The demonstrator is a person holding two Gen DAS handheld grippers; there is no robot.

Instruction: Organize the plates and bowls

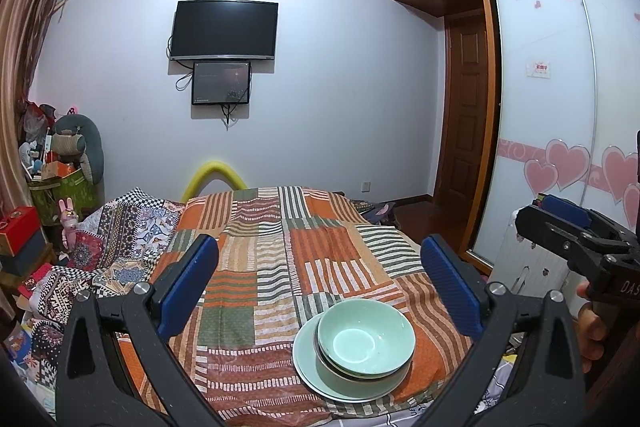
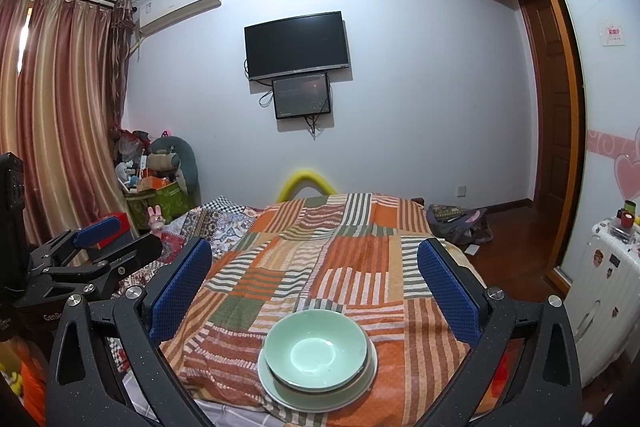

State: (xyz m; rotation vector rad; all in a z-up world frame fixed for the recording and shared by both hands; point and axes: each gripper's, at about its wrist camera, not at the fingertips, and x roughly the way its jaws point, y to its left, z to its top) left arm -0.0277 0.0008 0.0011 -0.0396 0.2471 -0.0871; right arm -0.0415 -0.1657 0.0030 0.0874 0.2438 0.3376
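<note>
While I held both grippers above the near end of the bed [image 1: 304, 227], its striped patchwork cover [image 2: 340, 255] filled most of what I saw, with a dark television [image 1: 224, 29] on the far wall. Near me on that cover lay a pale green plate [image 2: 276, 387], and a green bowl [image 2: 316, 347] sat stacked on it, over its far right part. My left gripper [image 1: 320, 287] was spread wide and held nothing, the stack low between its blue pads and to the right. My right gripper [image 2: 316, 289] was equally wide and empty, the stack centred below it.
</note>
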